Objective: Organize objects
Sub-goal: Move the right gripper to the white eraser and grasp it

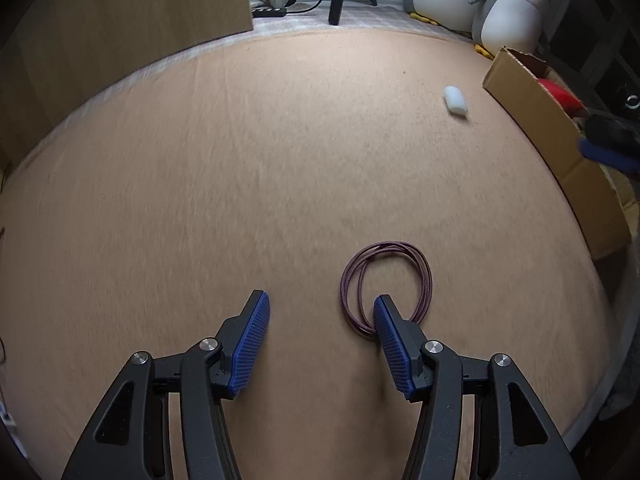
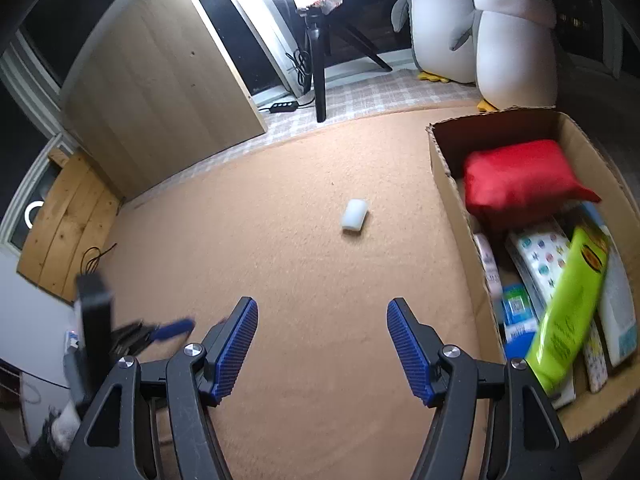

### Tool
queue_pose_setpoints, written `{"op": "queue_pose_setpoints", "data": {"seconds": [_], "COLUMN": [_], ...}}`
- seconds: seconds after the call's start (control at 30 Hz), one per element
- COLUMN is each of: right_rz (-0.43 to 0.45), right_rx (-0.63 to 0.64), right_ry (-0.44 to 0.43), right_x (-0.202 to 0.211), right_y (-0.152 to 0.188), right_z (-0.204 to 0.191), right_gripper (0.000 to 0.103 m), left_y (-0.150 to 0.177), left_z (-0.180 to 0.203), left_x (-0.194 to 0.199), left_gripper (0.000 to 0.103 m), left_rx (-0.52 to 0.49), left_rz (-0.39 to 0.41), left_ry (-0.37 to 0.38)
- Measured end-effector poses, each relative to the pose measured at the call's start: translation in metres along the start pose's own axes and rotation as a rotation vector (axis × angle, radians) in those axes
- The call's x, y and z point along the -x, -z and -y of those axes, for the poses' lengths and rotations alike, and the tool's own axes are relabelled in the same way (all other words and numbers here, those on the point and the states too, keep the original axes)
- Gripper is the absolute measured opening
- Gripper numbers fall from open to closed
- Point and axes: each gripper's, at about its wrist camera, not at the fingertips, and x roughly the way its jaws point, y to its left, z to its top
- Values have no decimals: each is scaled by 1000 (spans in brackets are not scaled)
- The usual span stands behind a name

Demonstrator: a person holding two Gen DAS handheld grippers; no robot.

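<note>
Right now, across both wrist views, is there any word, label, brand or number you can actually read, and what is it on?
None can be read.
Green packet in the cardboard box: a round printed logo and faint lettering, too blurred.
Blue-and-white packet: printed label, too blurred.
White patterned packet: coloured shapes only, no words.
Red pouch, white block and purple cord: no print visible.

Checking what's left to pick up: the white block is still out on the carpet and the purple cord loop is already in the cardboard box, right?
Not quite. The purple cord loop lies on the carpet, not in the cardboard box, as the left wrist view shows. The white block is out on the carpet.
</note>
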Motion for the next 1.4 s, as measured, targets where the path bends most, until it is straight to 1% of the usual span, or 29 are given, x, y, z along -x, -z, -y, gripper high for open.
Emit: {"op": "queue_pose_setpoints", "data": {"seconds": [0.07, 0.13, 0.23, 0.37, 0.43, 0.53, 0.57, 0.63, 0.73, 0.77, 0.9, 1.1, 1.23, 1.33, 1.4], "right_rz": [-16, -29, -50, -73, -81, -93, -97, -114, -146, -156, -186, -222, -216, -213, -212], "right_rx": [9, 24, 48, 20, -19, -59, -60, -55, -41, -42, -37, 17, 40, 58, 59], "right_ry": [-6, 17, 28, 28, 45, 76, 81, 107, 149, 157, 185, 221, 235, 250, 245], "right_x": [-10, -19, -35, -56, -68, -81, -82, -90, -101, -105, -116, -129, -129, -130, -129], "right_y": [-9, -16, -30, -48, -56, -65, -67, -73, -80, -82, -85, -81, -77, -76, -76], "right_z": [-1, -4, -10, -10, -5, 1, 2, 2, 4, 6, 9, 3, 2, 1, 2], "right_gripper": [63, 63, 63, 63, 63, 57, 54, 46, 39, 34, 33, 32, 31, 22, 21], "left_y": [6, 10, 13, 17, 20, 22, 17, 18, 17, 19, 19, 19, 17, 15, 14], "left_z": [-7, -13, -18, -20, -22, -25, -26, -26, -29, -30, -32, -31, -29, -28, -27], "left_x": [3, 5, 6, 7, 8, 11, 10, 9, 9, 10, 11, 10, 8, 7, 6], "left_gripper": [58, 58, 58, 58, 58, 58, 59, 59, 60, 60, 60, 61, 63, 64, 64], "left_rx": [28, 54, 78, 87, 97, 103, 100, 101, 108, 109, 109, 108, 100, 98, 98], "left_rz": [0, 2, 10, 20, 26, 31, 32, 36, 41, 43, 44, 44, 43, 44, 44], "left_ry": [18, 32, 43, 54, 65, 77, 78, 81, 93, 95, 104, 106, 101, 99, 96]}}
